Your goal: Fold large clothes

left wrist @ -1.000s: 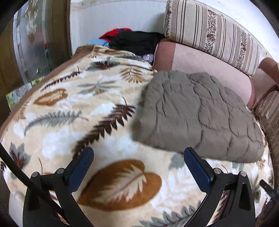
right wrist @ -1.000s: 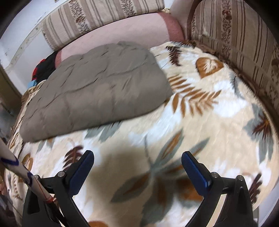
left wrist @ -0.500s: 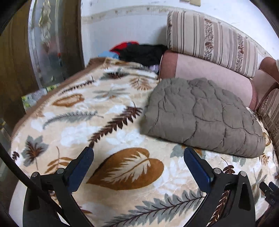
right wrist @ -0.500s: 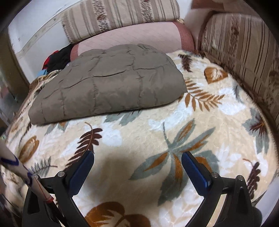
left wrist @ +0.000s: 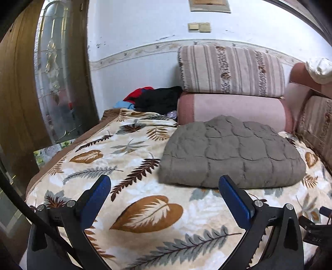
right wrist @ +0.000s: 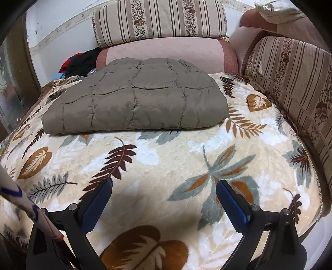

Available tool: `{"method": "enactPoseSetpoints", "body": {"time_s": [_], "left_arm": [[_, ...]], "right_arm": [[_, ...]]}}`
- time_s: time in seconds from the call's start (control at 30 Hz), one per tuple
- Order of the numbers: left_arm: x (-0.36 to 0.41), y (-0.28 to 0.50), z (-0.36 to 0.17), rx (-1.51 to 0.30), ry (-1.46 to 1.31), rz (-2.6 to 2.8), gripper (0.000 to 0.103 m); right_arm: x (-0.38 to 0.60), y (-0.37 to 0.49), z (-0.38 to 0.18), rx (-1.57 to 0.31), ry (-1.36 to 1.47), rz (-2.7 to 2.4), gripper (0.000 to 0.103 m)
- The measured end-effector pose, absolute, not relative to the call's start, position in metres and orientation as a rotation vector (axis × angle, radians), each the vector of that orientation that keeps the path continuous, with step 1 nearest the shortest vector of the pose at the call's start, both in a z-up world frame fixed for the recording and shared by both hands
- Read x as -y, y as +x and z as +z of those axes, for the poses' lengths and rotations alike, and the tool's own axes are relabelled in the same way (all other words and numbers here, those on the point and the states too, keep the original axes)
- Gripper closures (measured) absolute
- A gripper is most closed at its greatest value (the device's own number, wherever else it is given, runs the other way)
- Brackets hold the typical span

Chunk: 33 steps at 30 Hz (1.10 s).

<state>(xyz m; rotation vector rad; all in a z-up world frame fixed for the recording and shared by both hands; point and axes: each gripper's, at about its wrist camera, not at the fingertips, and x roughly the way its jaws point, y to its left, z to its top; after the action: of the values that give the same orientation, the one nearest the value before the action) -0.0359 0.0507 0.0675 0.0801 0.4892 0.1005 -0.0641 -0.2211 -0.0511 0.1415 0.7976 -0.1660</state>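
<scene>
Both pictures are bright and mostly sharp. The light is soft and even. In the left wrist view the white wall (left wrist: 145, 41) looks bluish and a bit washed out. The right wrist view looks warmer. A dark soft shadow lies on the leaf blanket (right wrist: 166, 157) near the bottom, and a thin shadow sits under the edge of the grey folded quilt (right wrist: 134, 101). The round lens bends straight lines near the edges, and the corners go black. The far right edge of the left wrist view is a little blurry.

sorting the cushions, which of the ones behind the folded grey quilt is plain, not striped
The pink bolster cushion, lying right behind the folded grey quilt. The cushion stacked on it and the one along the right side are striped with floral bands.
</scene>
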Motion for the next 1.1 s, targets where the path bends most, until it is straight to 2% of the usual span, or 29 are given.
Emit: {"method": "enactPoseSetpoints", "body": {"time_s": [0.23, 0.8, 1.1], "left_arm": [[-0.044, -0.051, 0.074, -0.463, 0.061, 0.127, 0.0], [-0.026, -0.095, 0.1, -0.273, -0.003, -0.078, 0.0], [-0.003, -0.097, 0.091, -0.33, -0.004, -0.231, 0.0]], "right_arm": [[0.215, -0.071, -0.048, -0.783, 0.136, -0.172, 0.001], [0.206, -0.085, -0.033, -0.713, 0.075, -0.248, 0.001], [0.218, -0.09, -0.039, -0.715, 0.135, -0.266, 0.001]]}}
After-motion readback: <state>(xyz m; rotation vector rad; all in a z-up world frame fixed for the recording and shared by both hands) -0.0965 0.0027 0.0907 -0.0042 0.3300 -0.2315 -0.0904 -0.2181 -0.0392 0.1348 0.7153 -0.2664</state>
